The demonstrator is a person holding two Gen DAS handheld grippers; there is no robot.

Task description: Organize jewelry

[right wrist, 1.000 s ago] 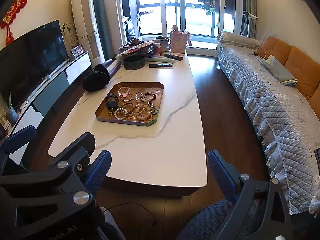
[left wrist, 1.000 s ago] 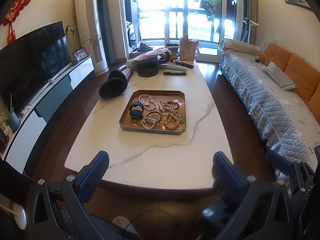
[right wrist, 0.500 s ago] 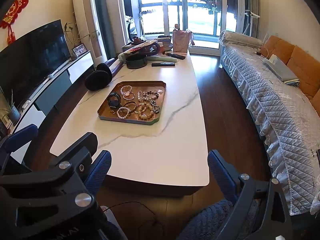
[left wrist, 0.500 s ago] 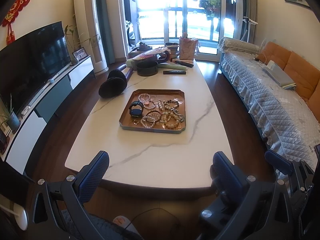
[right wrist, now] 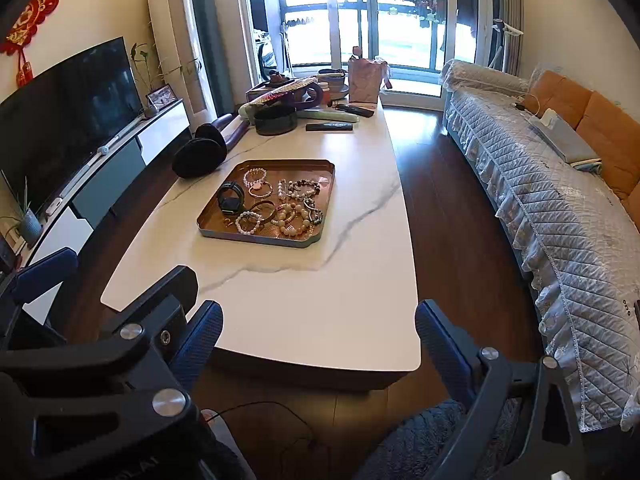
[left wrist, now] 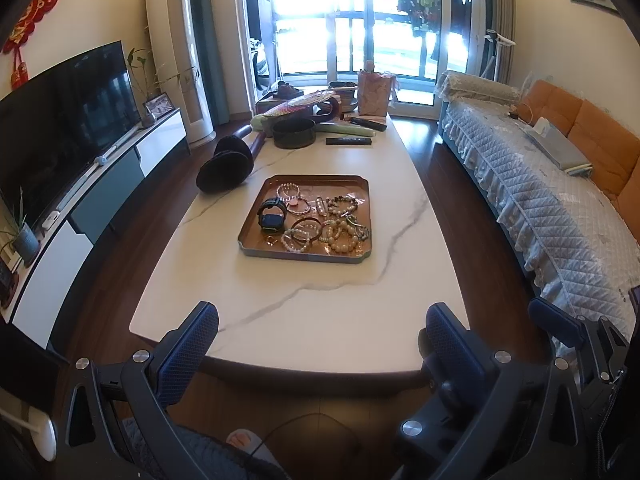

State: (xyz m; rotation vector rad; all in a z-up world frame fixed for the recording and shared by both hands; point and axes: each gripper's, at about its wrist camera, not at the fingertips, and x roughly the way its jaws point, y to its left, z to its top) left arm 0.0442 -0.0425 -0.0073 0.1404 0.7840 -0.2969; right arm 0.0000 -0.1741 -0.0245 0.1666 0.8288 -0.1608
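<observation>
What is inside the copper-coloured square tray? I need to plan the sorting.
The copper-coloured square tray holds a dark wristwatch, several beaded bracelets and a thin bangle. They overlap, so anything beneath them stays hidden.

Table top (left wrist: 304, 312) ahead of both jaws: white with thin grey veining; tray (left wrist: 256, 216) beyond it copper-orange inside, grey-green rim. In the tray: black watch (left wrist: 272, 216) with blue face, cream and pink-white bead bracelets (left wrist: 340, 236). Finger pads (left wrist: 188, 344) blue, dotted texture, black frames; sofa cover (right wrist: 560, 216) right of jaws pale blue-grey, diamond quilted.
</observation>
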